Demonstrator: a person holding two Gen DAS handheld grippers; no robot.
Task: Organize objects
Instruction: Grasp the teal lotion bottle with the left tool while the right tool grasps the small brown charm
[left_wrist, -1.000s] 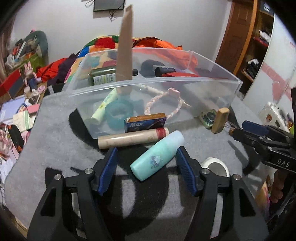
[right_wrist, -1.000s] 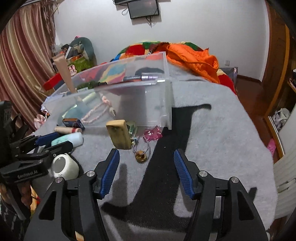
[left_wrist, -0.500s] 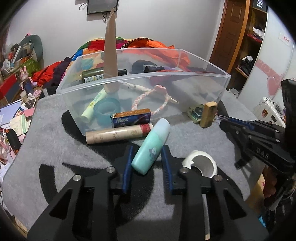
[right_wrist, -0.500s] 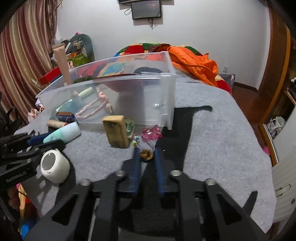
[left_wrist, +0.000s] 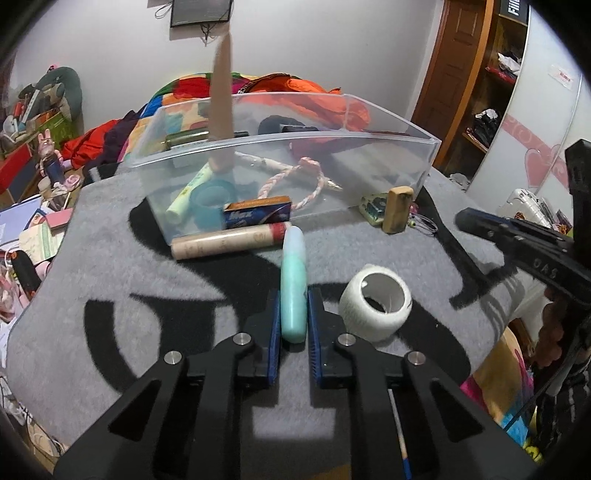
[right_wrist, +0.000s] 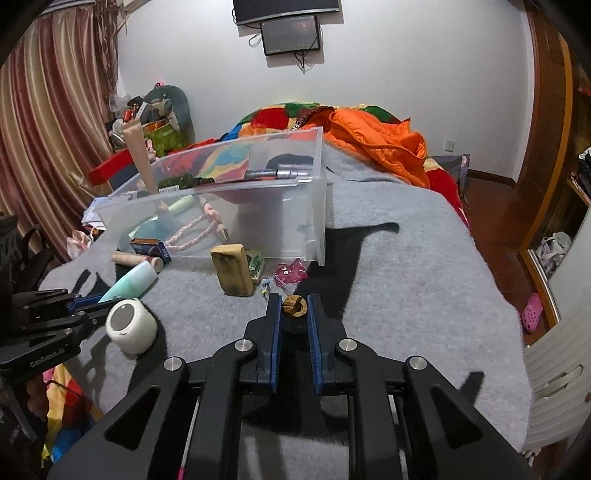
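Note:
A teal bottle lies on the grey blanket, and my left gripper is closing its jaws on the bottle's near end, pads against both sides. From the right wrist view the same bottle points toward the clear plastic bin. My right gripper is shut on a small brown wooden bead, just in front of a wooden block. The bin holds a rope, tape, tubes and bottles.
A white tape roll sits right of the left gripper. A beige tube and a blue box lie against the bin's front. A pink trinket lies by the bin's corner. Clutter lines the left edge.
Both grippers went from wide open to closed: the left around the teal bottle, which turned to point away, the right around the brown bead. Both hands drew slightly nearer the objects.

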